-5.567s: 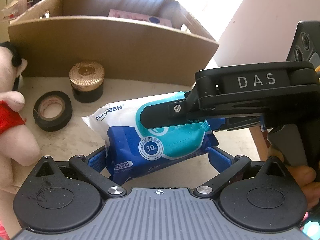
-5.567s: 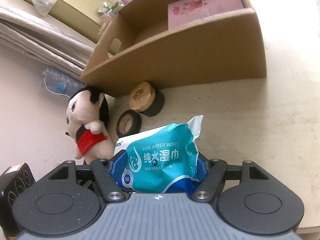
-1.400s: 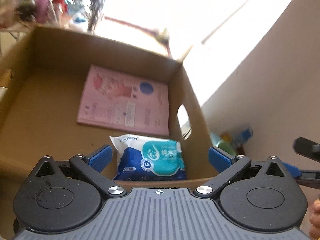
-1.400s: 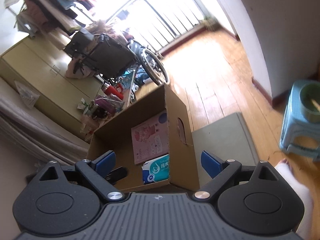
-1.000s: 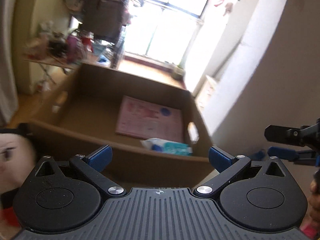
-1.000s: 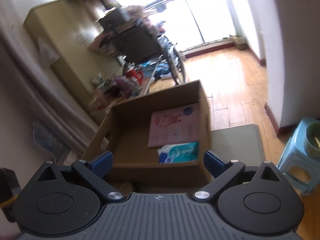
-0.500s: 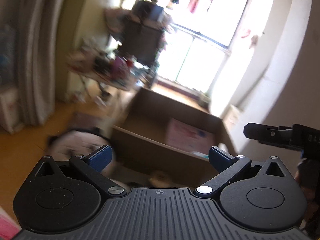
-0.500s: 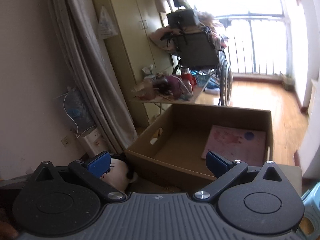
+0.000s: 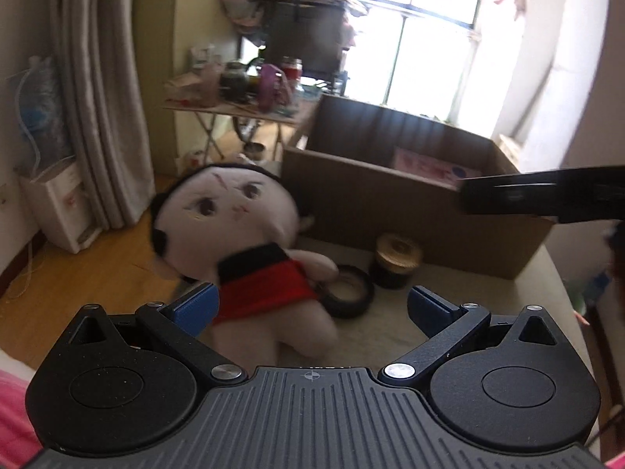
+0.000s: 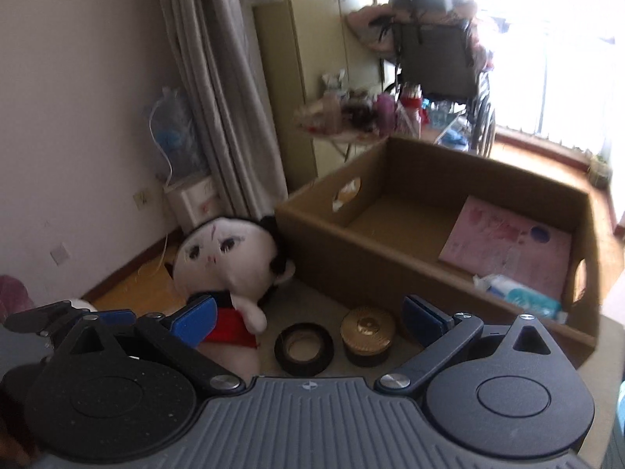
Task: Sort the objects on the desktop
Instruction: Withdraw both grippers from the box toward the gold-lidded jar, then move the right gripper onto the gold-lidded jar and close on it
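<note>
The sorting is partly done, as I judge it: inside the cardboard box a pink booklet lies flat on the floor of the box at 2 o'clock in my right view, and a pack of wet wipes rests just beside it against the near wall. Three things are not yet sorted and wait on the tabletop: the plush doll, the roll of black tape and the small jar with a golden lid. My left gripper has its fingers wide apart and holds nothing; the doll's legs stand between them, at 12 o'clock and near. My right gripper is also wide open and empty, with tape and jar in front at 12 o'clock. The box wall rises directly behind the jar, so anything must be lifted over this edge. The tabletop ends just beside the doll at 9 o'clock, with the wooden floor below, so there is little room on that side.
</note>
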A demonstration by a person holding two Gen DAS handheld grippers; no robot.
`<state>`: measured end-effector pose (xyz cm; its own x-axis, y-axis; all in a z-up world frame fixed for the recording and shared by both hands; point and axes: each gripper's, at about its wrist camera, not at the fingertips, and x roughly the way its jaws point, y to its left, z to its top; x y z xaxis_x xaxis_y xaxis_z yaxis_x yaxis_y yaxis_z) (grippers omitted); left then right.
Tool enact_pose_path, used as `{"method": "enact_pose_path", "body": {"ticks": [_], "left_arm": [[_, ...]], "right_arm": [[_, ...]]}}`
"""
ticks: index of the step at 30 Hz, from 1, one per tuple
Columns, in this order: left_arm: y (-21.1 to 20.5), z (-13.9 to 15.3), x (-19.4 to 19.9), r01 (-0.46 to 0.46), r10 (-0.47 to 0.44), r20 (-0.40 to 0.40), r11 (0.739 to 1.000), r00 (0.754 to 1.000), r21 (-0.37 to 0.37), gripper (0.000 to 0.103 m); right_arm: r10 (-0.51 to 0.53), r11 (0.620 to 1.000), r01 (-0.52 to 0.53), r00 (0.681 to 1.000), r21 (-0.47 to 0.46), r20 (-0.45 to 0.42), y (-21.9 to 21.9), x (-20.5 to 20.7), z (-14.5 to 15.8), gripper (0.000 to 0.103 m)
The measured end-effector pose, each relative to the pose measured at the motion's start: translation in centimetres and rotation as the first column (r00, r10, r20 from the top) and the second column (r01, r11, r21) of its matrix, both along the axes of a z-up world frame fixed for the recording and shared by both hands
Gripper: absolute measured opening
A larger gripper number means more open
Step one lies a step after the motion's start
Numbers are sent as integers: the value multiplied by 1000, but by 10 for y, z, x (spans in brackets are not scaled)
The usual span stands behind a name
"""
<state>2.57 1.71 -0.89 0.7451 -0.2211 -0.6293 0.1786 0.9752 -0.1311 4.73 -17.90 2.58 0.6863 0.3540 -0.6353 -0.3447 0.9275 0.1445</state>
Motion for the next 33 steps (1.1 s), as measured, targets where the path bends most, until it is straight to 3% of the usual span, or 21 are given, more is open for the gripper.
{"method": "enact_pose_path", "body": {"ticks": [3, 6, 8, 15, 18, 29, 33], "left_arm": [[-9, -10, -1, 25, -25, 5, 1000, 1000, 5, 103], [-17, -21, -2, 27, -28, 17, 996, 999, 80, 103], [-18, -27, -4, 35, -36, 8, 994, 999, 101, 103], [-11, -37, -4, 15, -15, -4, 992, 1000, 128, 103], [-5, -38, 0, 8, -8, -4, 993, 1000, 119, 103], [2, -44, 14, 13, -9, -40, 994, 999, 109, 103], [4, -44, 16, 14, -11, -35, 996, 999, 92, 103]], "right_arm": [[1, 999, -4, 997, -39, -71, 13, 19, -26, 88], [-19, 996, 7, 989, -87, -148, 25, 36, -52, 73], [-19, 994, 0, 986, -114, -164, 32, 42, -64, 68], [-89, 960, 42, 983, -278, -158, 56, 56, -96, 69], [-125, 938, 79, 986, -338, -115, 62, 55, -101, 72], [-176, 894, 150, 984, -423, -24, 75, 58, -106, 77], [-228, 905, 197, 973, -376, -38, 58, 56, -99, 78]]}}
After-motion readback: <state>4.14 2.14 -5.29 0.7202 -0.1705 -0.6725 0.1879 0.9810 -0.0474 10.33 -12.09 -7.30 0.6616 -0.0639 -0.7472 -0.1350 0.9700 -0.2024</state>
